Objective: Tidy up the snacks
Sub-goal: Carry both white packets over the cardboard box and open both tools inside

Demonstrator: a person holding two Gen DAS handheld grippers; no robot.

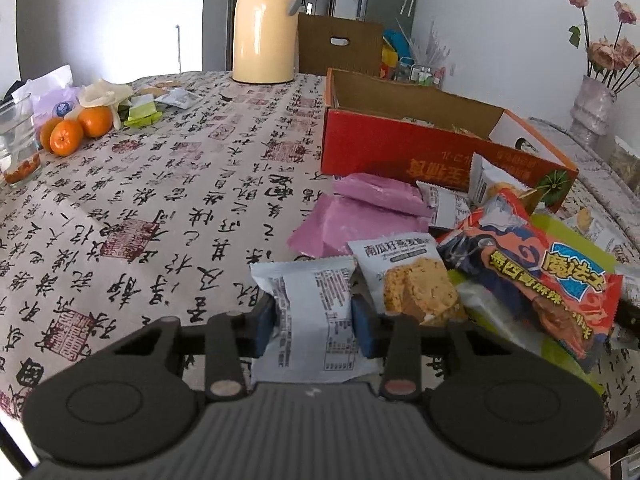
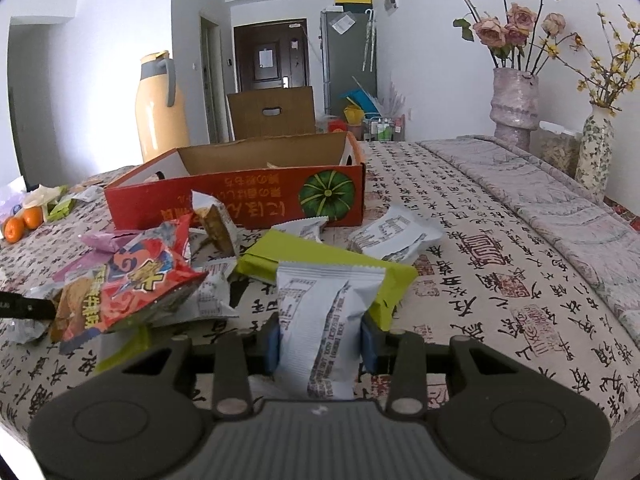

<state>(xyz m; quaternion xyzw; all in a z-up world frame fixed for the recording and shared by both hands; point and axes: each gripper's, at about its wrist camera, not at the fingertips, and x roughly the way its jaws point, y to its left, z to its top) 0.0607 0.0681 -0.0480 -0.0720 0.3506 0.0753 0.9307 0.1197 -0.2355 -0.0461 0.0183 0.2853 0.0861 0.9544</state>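
Before the red box [image 1: 404,148], in the left wrist view, the left gripper [image 1: 314,322] pinches a white snack packet [image 1: 310,316], its blue pads pressed against both sides. Just right of that packet lies a seed-cake packet [image 1: 408,276], and right of that a red noodle bag [image 1: 532,280] resting on a green pack [image 1: 576,248]. Pink packets [image 1: 360,208] lie between the gripper and the box. Left of the box stand a yellow flask [image 1: 266,32], oranges [image 1: 74,130] and a glass [image 1: 18,140] on the cloth [image 1: 160,208].

Before the same box [image 2: 236,196], in the right wrist view, the right gripper [image 2: 320,340] squeezes another white packet [image 2: 326,320], held upright between its pads. The green pack [image 2: 316,260] lies just behind it, toward the box. The noodle bag [image 2: 128,284] sits left of it. More white packets [image 2: 396,236] lie beside the box's right corner. Right of the box stand vases [image 2: 516,104] with flowers.
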